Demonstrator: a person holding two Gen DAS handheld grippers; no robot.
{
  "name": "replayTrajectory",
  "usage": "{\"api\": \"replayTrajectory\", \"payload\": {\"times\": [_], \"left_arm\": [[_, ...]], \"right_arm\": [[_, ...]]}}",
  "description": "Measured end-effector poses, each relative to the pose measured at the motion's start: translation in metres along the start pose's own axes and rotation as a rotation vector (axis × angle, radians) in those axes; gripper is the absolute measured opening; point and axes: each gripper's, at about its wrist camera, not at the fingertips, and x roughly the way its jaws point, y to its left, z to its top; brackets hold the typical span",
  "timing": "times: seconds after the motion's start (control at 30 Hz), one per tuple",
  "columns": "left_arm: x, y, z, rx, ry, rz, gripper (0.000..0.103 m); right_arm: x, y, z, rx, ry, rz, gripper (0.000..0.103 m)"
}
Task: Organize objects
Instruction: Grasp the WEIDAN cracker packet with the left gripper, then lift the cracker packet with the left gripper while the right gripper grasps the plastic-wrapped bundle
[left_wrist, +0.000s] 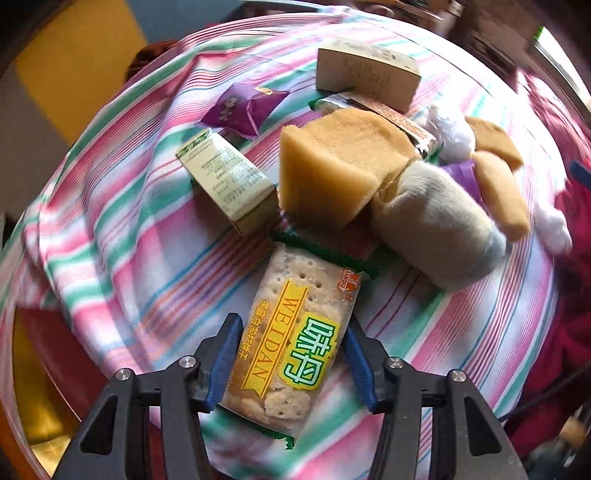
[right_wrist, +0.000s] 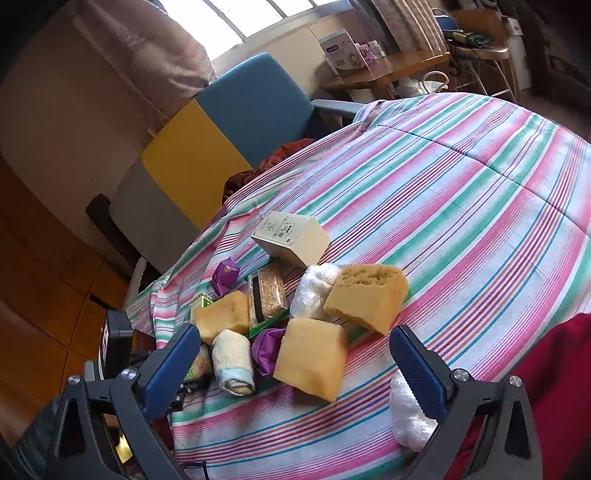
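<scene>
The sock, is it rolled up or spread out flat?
Rolled up. The sock lies as a thick bundle on the striped cloth, its cuff end tucked round.

Hidden, cut off and blurred parts

The far edge of the cloth (left_wrist: 461, 66) is smeared by motion blur; the box (left_wrist: 365, 74) print cannot be read. A white bag (right_wrist: 410, 421) is partly hidden behind the right gripper (right_wrist: 295, 365).

Background furnishings: striped pink-green-white bedcover (right_wrist: 461, 192) fills the centre; blue-and-yellow panelled headboard (right_wrist: 229, 122) at 11 o'clock; wooden side table (right_wrist: 384, 72) at 1 o'clock — bearing a white printed carton (right_wrist: 338, 50); bright window (right_wrist: 240, 14) at 12 o'clock.
</scene>
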Motion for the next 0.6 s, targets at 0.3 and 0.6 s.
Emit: {"api": "replayTrajectory", "payload": {"times": [0.3,0.6], "left_arm": [[-0.019,-0.016,-0.047,-0.169,-0.158,0.073,0.055],[-0.039,-0.023,-0.096,-0.242,-0.266,0.096,0.054]], "right_arm": [[0.008,-0.006,0.001,0.047,0.049,0.021,0.103],[0.014,-0.008,0.002,0.062,0.087,-0.004,0.103]]}}
